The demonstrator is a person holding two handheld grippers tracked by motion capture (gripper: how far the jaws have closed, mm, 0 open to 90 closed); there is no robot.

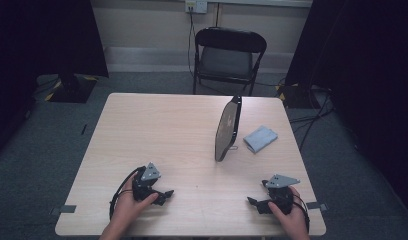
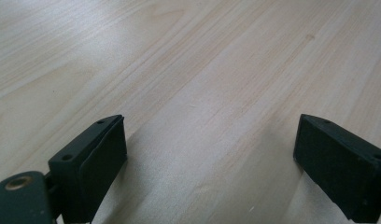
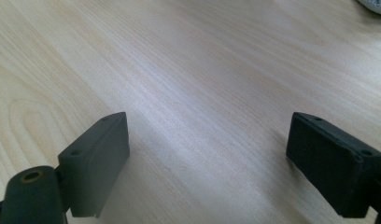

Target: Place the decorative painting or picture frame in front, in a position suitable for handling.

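A black oval mirror (image 1: 228,128) stands upright on a small stand near the table's middle right. Beside it on the right lies a folded light blue cloth (image 1: 260,138). My left gripper (image 1: 164,195) rests near the front left of the wooden table (image 1: 157,130), held by a hand, its jaws pointing right. My right gripper (image 1: 254,204) rests near the front right, jaws pointing left. In the left gripper view the left gripper (image 2: 209,156) is open with bare wood between its jaws. In the right gripper view the right gripper (image 3: 207,161) is likewise open over bare wood.
A black folding chair (image 1: 227,57) stands behind the table's far edge. Dark curtains hang at both sides, and cables run on the grey floor at the right. A pale edge of the cloth (image 3: 375,5) peeks in at the right gripper view's top corner.
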